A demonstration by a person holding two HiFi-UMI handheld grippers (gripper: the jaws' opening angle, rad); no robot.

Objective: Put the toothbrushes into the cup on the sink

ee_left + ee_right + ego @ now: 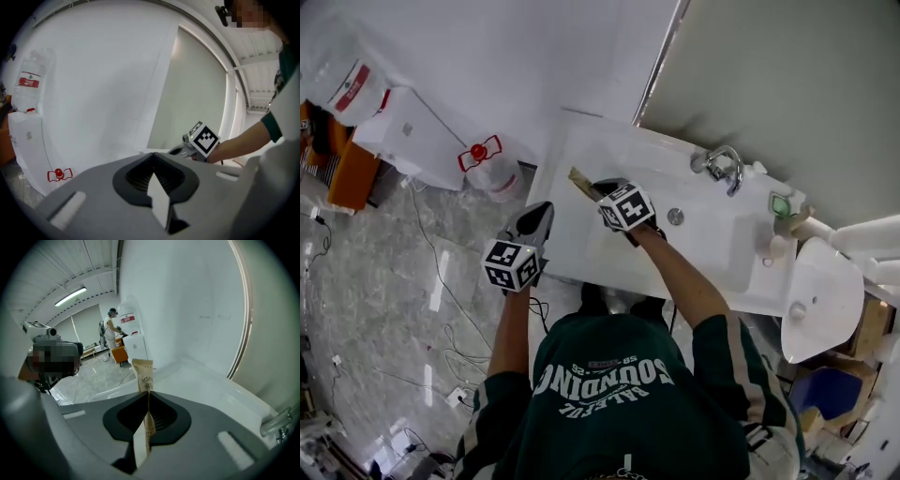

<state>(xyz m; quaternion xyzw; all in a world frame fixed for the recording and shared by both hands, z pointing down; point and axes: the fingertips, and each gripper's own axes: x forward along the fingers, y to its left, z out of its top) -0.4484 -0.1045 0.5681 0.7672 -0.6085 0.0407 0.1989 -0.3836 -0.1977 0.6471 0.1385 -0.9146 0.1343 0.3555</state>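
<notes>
At mid-frame above the sink [694, 248], the right gripper [149, 393] jaws clamp a wrapped toothbrush [143, 372] not yet in any cup, and the left gripper [153, 155] jaws meet empty.

White rectangular ceramic sink [727, 246]: basin floor bare right of the round metal drain [675, 217], free to pass. Right gripper [602, 193], clamped on a brown paper-wrapped toothbrush [579, 180], occupies the left end; curved chrome faucet [727, 169] blocks the back rim.

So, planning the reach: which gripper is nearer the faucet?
Right. The right gripper, holding a toothbrush, is over the sink near the faucet; the left gripper is farther off, by the sink's edge.
</notes>
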